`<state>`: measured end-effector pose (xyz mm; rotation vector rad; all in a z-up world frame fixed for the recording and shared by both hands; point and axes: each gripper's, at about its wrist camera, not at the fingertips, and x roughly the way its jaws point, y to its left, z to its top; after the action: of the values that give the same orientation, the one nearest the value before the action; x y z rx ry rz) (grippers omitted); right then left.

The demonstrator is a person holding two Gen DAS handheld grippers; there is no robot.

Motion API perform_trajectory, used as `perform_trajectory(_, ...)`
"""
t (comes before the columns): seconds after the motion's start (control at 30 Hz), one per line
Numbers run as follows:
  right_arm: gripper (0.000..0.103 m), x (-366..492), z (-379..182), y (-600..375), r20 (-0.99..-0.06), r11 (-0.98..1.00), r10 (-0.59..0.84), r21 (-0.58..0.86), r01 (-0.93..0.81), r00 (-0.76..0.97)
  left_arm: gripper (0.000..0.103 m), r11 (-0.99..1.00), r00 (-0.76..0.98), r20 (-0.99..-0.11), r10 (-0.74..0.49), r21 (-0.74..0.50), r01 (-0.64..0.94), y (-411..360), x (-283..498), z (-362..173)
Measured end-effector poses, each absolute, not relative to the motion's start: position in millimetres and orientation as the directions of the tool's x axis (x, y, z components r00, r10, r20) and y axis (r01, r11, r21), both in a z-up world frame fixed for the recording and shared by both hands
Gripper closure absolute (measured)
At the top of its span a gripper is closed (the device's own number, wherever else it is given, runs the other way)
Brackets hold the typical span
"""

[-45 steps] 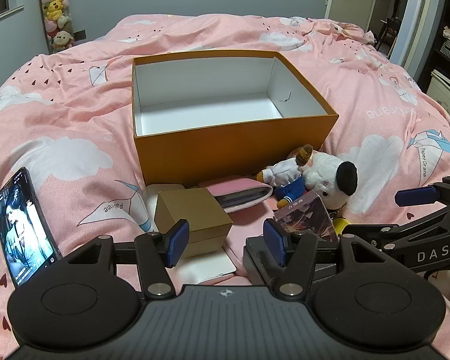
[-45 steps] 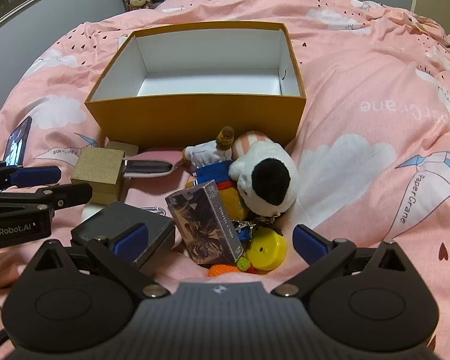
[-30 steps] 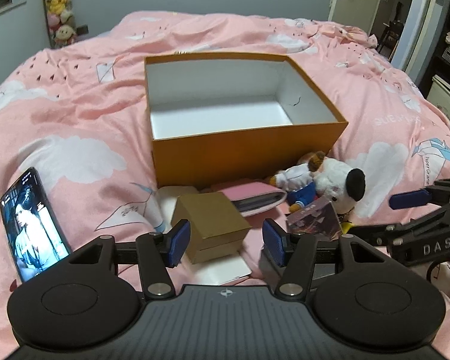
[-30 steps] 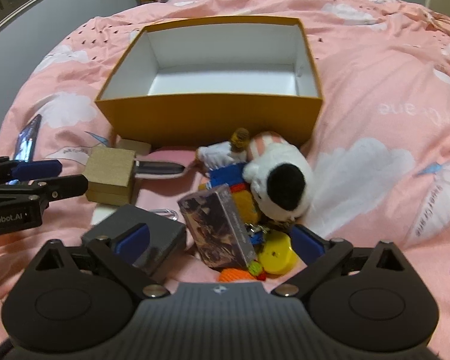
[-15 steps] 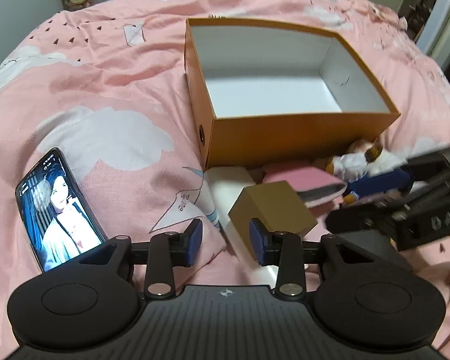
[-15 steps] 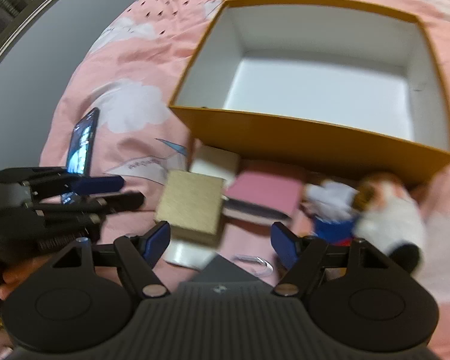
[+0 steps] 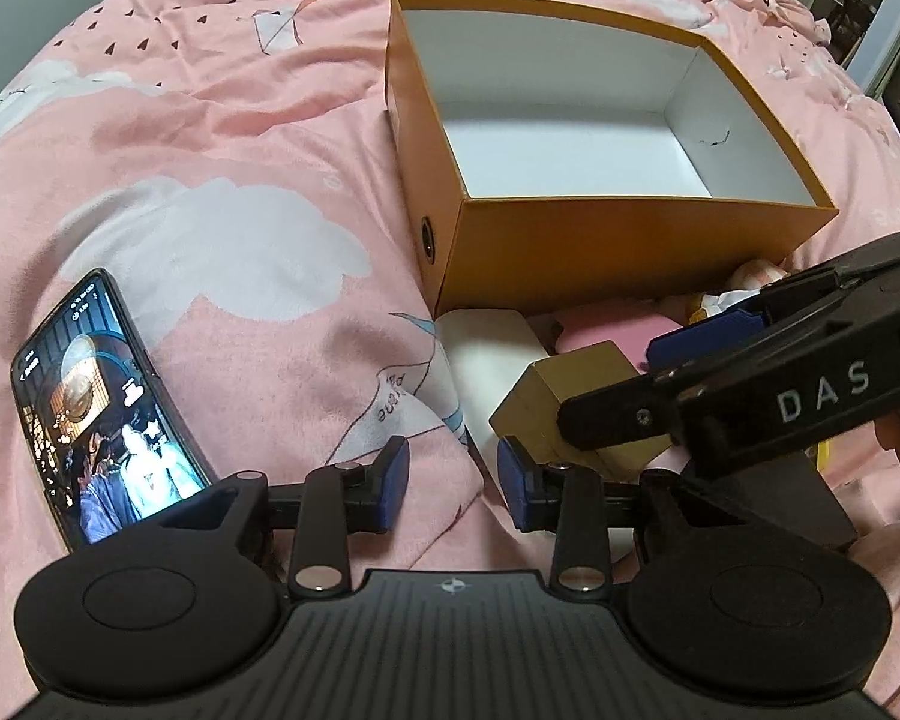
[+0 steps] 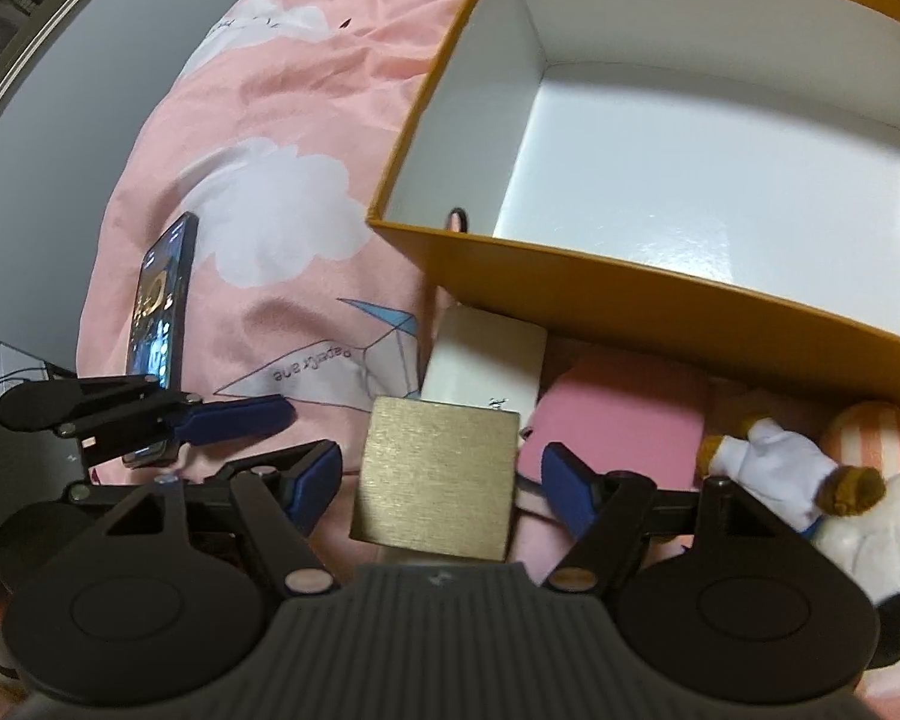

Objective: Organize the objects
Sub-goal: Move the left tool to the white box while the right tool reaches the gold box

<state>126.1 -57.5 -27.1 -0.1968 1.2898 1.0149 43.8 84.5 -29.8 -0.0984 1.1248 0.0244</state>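
Note:
A small gold-brown box (image 8: 438,480) rests on a flat white box (image 8: 486,354) on the pink bedding, in front of the open orange box (image 8: 630,267). My right gripper (image 8: 441,483) straddles the gold box with its jaws narrowed. A thin gap shows on each side, so the pads do not press on it. In the left wrist view the gold box (image 7: 576,414) sits just right of my left gripper (image 7: 453,483), which is narrowly open over bare bedding with nothing between its pads. The orange box (image 7: 630,198) is empty, with a white inside.
A lit phone (image 7: 102,414) lies on the bedding at the left. A pink case (image 8: 624,414) and a plush toy (image 8: 858,510) lie in front of the orange box. A dark box (image 7: 798,492) sits at the lower right, under the right gripper.
Both grippers moved left and tilted down. The right gripper left the card pack and plush toy, came over the gold box and narrowed its jaws. The left jaws narrowed too.

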Motion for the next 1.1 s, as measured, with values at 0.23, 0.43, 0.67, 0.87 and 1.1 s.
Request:
perform_trajectory(0.23,0.04,127,-35,-49,-0.865,0.568,0.497,0.389,-0.725,-0.074,0.061,0.994,0.432,-0.9,-0.05,-0.089,-0.07,87,45,-32)
perform_trajectory(0.43,0.041,128,-22,-65,-0.835,0.565,0.547,0.423,-0.708,-0.063,0.061,0.991,0.425,-0.901,-0.089,-0.123,-0.054,84,44,-29)
perform_trajectory(0.67,0.041,133,25,-112,-0.793,0.605,0.598,0.353,-0.714,0.114,0.052,0.979,0.367,-0.914,-0.171,-0.199,-0.04,69,49,-39)
perform_trajectory(0.87,0.041,146,12,-142,-0.812,0.677,0.562,0.341,-0.652,0.16,0.047,0.961,0.295,-0.941,-0.162,-0.219,-0.171,69,68,-60)
perform_trajectory(1.1,0.04,154,-8,-156,-0.798,0.675,0.59,0.404,-0.617,0.123,0.039,0.945,0.248,-0.961,-0.12,-0.187,-0.268,73,93,-80)
